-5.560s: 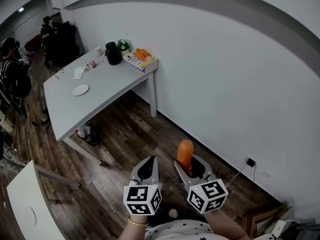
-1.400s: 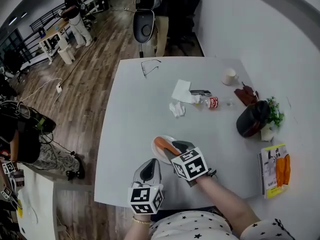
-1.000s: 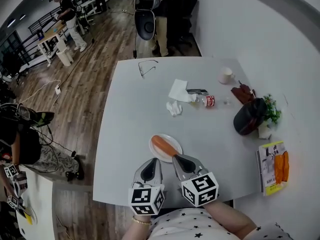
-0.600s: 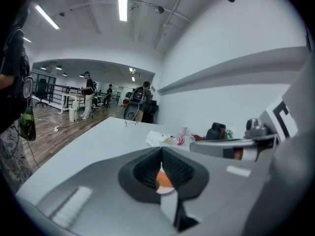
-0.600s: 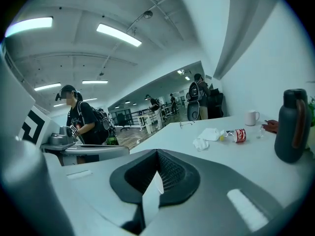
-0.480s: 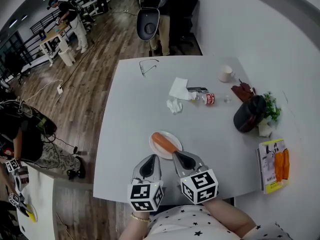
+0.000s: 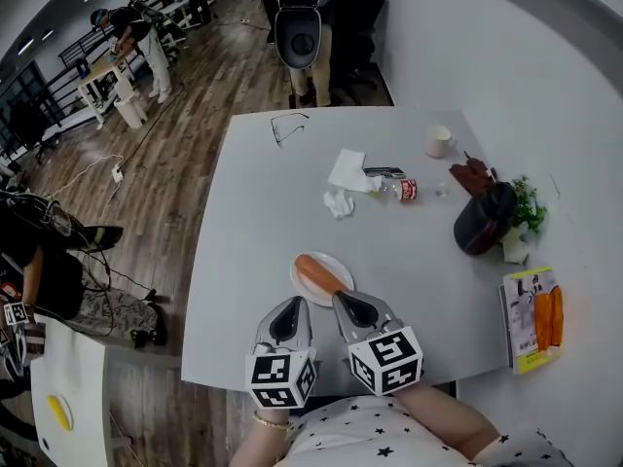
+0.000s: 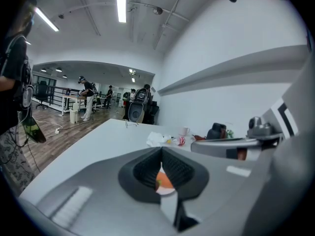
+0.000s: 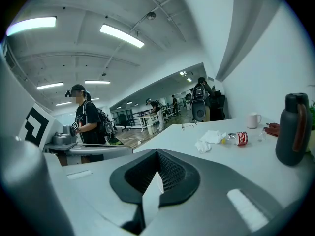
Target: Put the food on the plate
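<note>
A long orange piece of food lies on the small white plate near the table's front edge. Just short of the plate, my right gripper is shut and holds nothing, its tip close to the plate's near rim. To its left, my left gripper is also shut and empty. In the left gripper view a sliver of the orange food shows past the closed jaws. The right gripper view shows closed jaws over bare tabletop, with the plate hidden.
On the grey table lie glasses, crumpled tissues, a red can, a cup, a dark jug, a small plant and a book with orange pieces. People and a chair stand beyond.
The right gripper carried the orange food to the table, laid it on the plate, let go and drew back toward the near edge. The left gripper stayed shut beside it.
</note>
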`<action>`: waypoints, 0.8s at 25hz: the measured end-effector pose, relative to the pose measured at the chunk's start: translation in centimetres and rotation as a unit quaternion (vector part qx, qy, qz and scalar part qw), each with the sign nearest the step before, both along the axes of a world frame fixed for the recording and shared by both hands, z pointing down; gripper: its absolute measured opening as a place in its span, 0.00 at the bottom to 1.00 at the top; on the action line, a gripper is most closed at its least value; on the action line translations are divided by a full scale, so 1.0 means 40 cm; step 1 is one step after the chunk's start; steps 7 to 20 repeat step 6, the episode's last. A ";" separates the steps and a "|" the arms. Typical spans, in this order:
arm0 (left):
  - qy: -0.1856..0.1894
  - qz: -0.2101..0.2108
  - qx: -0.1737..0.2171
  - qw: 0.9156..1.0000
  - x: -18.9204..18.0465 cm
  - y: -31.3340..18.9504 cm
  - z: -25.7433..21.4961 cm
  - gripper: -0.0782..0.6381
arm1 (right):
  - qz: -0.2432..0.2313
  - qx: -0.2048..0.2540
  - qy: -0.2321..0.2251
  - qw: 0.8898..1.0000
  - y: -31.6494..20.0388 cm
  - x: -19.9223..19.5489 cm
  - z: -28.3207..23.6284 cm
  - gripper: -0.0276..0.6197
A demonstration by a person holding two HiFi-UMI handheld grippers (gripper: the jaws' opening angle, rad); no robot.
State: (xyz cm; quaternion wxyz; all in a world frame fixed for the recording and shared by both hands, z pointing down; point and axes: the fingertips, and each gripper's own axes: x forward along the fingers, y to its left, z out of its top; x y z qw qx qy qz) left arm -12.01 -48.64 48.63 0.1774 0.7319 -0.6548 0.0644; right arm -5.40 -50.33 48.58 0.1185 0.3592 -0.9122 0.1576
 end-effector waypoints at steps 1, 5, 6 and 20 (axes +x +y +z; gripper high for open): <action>0.000 -0.001 0.000 1.000 0.000 0.000 0.001 0.12 | 0.000 0.001 -0.001 1.000 0.000 0.000 -0.001 0.04; -0.002 0.001 0.000 1.000 0.000 -0.003 0.003 0.12 | -0.002 0.004 -0.003 1.000 -0.001 -0.002 -0.003 0.04; -0.002 0.001 0.001 1.000 0.000 -0.004 0.004 0.12 | -0.002 0.004 -0.003 1.000 -0.001 -0.003 -0.003 0.04; -0.002 0.001 0.001 1.000 0.000 -0.004 0.004 0.12 | -0.002 0.004 -0.003 1.000 -0.001 -0.003 -0.003 0.04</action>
